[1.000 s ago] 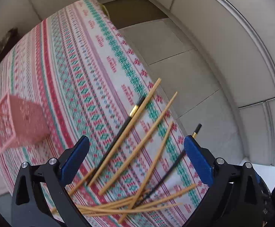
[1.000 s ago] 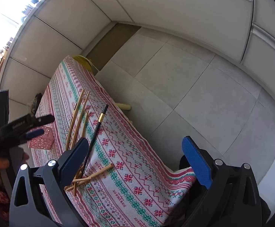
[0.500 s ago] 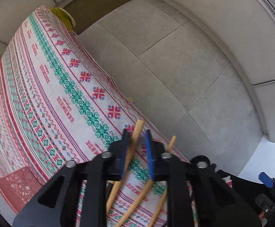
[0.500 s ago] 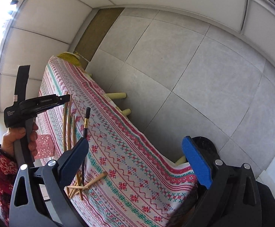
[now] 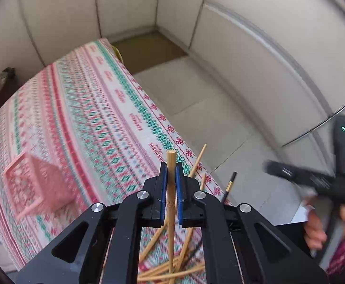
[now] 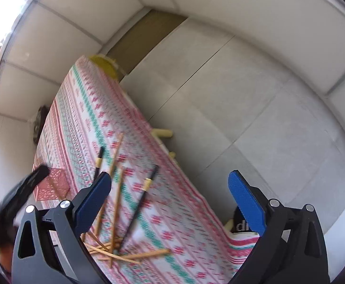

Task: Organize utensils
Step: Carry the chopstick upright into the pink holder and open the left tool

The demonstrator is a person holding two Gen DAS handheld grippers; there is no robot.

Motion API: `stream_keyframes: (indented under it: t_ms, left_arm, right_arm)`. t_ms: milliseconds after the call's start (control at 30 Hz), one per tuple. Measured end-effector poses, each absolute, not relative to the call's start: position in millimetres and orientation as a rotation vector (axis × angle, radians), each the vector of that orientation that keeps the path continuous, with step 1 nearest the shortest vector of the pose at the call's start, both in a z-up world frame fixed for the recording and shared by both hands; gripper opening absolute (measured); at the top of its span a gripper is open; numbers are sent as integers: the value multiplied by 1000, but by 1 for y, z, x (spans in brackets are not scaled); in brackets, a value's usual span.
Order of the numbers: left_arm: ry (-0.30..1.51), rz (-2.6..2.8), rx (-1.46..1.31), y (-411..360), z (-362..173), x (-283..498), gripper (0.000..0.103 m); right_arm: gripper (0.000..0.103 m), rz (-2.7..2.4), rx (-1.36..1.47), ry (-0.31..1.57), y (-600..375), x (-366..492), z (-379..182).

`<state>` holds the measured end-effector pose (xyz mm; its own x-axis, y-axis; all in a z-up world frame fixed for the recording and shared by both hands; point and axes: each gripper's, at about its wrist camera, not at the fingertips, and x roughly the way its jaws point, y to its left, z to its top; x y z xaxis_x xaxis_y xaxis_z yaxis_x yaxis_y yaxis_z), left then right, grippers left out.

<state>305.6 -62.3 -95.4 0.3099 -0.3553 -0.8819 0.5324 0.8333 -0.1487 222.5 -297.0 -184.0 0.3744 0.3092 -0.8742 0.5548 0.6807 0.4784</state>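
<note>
Pinching one bamboo chopstick, left claw fully closed

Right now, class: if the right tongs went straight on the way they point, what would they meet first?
Probably the patterned tablecloth near its floor-side edge. The open right tongs frame bare cloth just right of the black chopstick; the wooden pile lies lower left. Depth is unclear, so they might pass the edge.

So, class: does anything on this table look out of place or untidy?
Yes. The wooden chopsticks lie in a crisscrossed heap near the tablecloth's edge, with black chopsticks mixed in, rather than sorted in the pink basket. The left gripper has clamped one wooden chopstick.
</note>
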Motion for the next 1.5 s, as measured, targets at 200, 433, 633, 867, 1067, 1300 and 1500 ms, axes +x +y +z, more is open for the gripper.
stream_keyframes:
  t_ms: [200,433,633,867,1067,1300,1500]
  left_arm:
    - [966,-574,67,-20,-55,276,6]
    - [900,-560,-30,26,-45,246,6]
    - [872,-524,-89,58,-26,218,6]
    - [797,-468,-136,81,6,185,6]
    - [752,-437,-124,74,24,166,6]
    - [696,-387,-99,72,54,166,6]
    - [630,-298,-99,85,82,202,6]
  right_arm:
    - [84,-105,933,1253,-274,281,-207]
    - [64,-161,945,1276,-255,305,-237]
    - [8,-120,990,1267,-238,314,-252]
    - [6,-22,849,1088,-206,272,-162]
    - [5,77,660,955,-162,227,-67]
    - [5,165,562,877,-143,203,19]
    - [5,184,514,803,-126,218,71]
